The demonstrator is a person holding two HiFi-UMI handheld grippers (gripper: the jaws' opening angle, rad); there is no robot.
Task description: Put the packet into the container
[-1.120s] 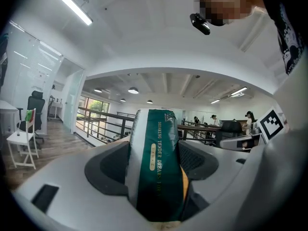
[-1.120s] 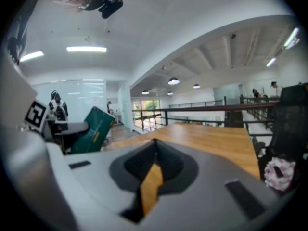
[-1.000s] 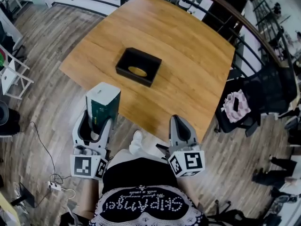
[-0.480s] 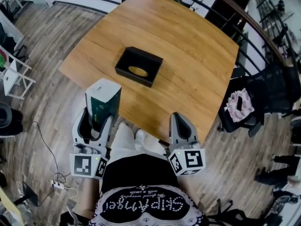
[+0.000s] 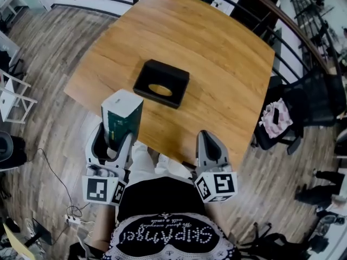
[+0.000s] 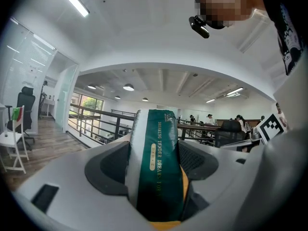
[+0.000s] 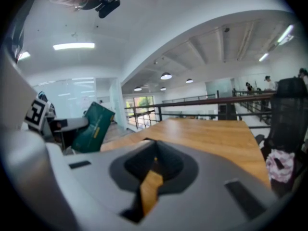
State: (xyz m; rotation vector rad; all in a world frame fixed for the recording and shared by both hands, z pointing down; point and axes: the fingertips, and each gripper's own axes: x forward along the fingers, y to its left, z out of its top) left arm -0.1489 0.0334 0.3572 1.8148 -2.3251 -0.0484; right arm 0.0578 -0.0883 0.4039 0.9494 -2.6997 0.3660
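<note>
A black open-topped container sits on the wooden table, left of its middle. My left gripper is held off the table's near edge and is shut on a green and white packet that stands upright out of its jaws. In the left gripper view the packet fills the gap between the jaws of the left gripper. My right gripper is shut with nothing in it, near the table's front edge. In the right gripper view the right gripper is closed and the packet shows at the left.
A black chair with a pink and white cloth stands right of the table. A metal railing runs behind the table. White furniture stands at the left and cables lie on the floor.
The view has shifted slightly, so the table and container sit a little nearer to both grippers. The left gripper still holds the packet upright.
</note>
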